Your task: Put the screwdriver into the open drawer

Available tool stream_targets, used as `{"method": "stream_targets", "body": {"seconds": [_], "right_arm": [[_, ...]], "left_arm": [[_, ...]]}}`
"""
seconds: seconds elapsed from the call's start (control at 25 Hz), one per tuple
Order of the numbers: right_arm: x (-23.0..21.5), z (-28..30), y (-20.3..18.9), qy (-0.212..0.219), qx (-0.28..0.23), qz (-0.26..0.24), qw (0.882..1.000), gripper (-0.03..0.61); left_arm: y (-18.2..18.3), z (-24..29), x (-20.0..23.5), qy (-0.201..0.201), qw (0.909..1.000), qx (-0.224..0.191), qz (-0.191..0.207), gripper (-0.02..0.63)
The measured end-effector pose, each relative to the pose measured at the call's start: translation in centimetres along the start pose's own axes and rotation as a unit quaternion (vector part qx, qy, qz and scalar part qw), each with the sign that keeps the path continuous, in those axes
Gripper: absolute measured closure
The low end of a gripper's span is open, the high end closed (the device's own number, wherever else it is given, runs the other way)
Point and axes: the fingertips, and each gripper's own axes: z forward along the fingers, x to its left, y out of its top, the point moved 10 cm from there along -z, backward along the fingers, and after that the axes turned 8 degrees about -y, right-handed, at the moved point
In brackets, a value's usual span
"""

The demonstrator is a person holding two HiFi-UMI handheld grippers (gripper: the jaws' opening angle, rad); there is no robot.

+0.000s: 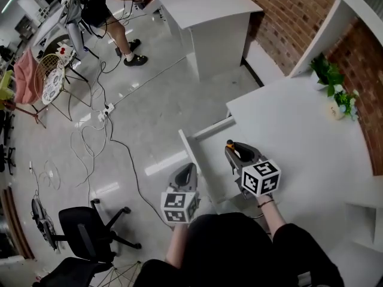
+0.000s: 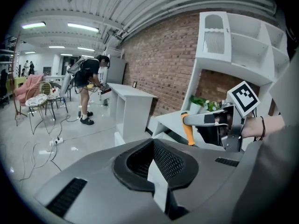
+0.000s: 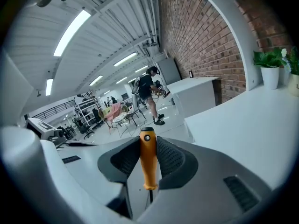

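Observation:
An orange-handled screwdriver [image 3: 148, 162] stands upright between the pads of my right gripper [image 3: 148, 141], shaft pointing down. In the head view that right gripper [image 1: 234, 148] hovers over the open white drawer [image 1: 191, 151], which is pulled out from the desk's left side, and the screwdriver's orange handle [image 1: 230, 143] pokes out at the tip. My left gripper [image 1: 188, 171] hangs just left of the drawer's side wall. In the left gripper view its pads [image 2: 175, 164] meet at the tips of the left gripper [image 2: 153, 141] with nothing between them. That view also shows the screwdriver [image 2: 188, 129] held in the right gripper.
The white desk top [image 1: 299, 130] spreads to the right, with potted plants [image 1: 329, 76] at its far edge against a brick wall. A second white desk [image 1: 206, 17] stands beyond. A person [image 1: 108, 11] stands far left; cables [image 1: 114, 142] and an office chair [image 1: 90, 232] are on the floor.

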Motion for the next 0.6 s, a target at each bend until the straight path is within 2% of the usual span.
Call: {"method": "stream_targets", "body": {"seconds": [0.32,0.6], "right_arm": [[-0.9,4.6,-2.8,-0.015,0.059,-0.012,0.998,0.465],[-2.4,8.4,-6.6,-0.032,0.116,-0.012,0.993,0.465]], "left_arm": [[-1.1,1.6,2.0,0.002,0.9994,0.028,-0.018,0.604],[-2.0,2.3,3.5,0.005,0.9991,0.032,-0.028,0.604]]}}
